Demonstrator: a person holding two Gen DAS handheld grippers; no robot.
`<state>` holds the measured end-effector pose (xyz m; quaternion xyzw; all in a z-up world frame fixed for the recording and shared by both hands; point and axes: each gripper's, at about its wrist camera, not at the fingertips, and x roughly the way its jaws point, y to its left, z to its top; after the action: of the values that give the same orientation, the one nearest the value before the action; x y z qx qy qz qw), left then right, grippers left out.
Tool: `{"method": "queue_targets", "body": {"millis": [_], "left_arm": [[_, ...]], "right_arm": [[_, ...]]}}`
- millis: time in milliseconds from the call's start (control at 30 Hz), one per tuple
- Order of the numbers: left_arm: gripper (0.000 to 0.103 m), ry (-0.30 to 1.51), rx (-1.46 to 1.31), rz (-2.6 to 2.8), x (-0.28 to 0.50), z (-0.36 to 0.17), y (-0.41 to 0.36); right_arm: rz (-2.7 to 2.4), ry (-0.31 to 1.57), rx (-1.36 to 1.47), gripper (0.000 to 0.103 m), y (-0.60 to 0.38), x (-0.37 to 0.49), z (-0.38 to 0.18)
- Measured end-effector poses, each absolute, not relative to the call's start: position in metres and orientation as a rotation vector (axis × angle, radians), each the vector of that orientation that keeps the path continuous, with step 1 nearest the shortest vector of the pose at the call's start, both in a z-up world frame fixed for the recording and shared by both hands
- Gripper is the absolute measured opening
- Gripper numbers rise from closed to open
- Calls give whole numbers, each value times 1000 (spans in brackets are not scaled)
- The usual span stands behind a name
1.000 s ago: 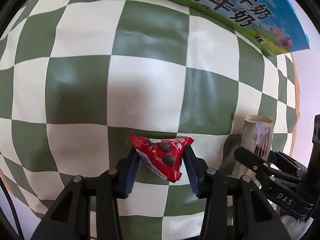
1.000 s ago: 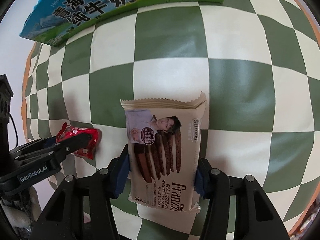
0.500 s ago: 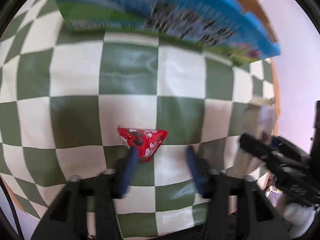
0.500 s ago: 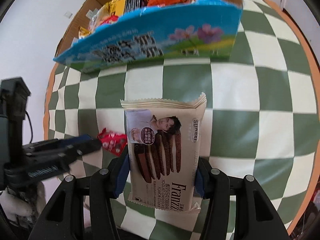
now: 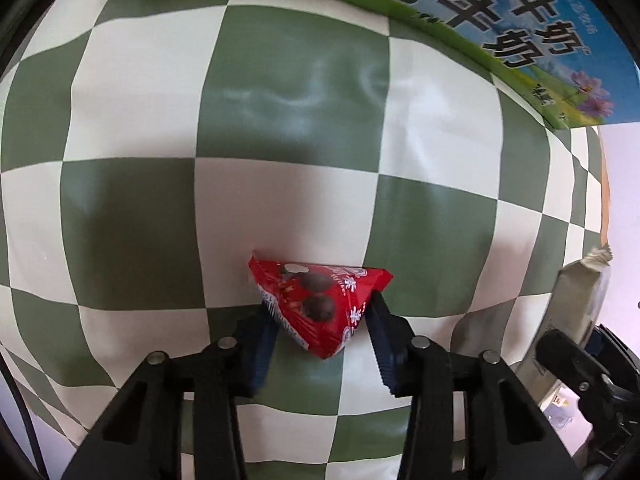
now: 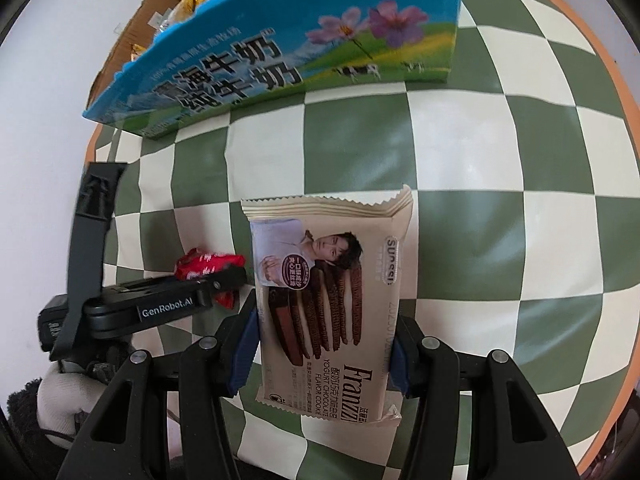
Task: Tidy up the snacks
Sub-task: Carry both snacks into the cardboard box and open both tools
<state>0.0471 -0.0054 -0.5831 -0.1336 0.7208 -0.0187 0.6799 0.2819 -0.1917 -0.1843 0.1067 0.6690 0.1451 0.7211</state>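
A green-and-white checked desk [image 5: 292, 80] fills both frames. A blue-green cardboard milk carton [image 6: 280, 52] holding snacks sits at upper left. The right tongs [image 6: 324, 344] clamp a beige cookie packet [image 6: 332, 300] at centre. The left tongs [image 5: 320, 332] squeeze a small red triangular candy packet [image 5: 316, 300] at lower centre.

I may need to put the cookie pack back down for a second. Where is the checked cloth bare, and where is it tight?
Bare checked cloth lies between the cookie pack and the milk carton box, and on the pack's side away from the left gripper. It is tight on the other side, where that gripper pinches the red candy packet.
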Motion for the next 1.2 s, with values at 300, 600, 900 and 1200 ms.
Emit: {"method": "queue_targets", "body": {"millis": [300, 600, 900, 1200], "left_arm": [[37, 1504, -282, -97, 35, -518, -2], [37, 1292, -327, -231, 73, -409, -12], [38, 1239, -284, -234, 208, -399, -25], [59, 1415, -243, -148, 309, -463, -19]], "right_arm": [[333, 1460, 247, 57, -189, 278, -178], [410, 1319, 304, 57, -194, 305, -105], [431, 1168, 254, 57, -181, 411, -47], [393, 1310, 231, 69, -156, 523, -97]]}}
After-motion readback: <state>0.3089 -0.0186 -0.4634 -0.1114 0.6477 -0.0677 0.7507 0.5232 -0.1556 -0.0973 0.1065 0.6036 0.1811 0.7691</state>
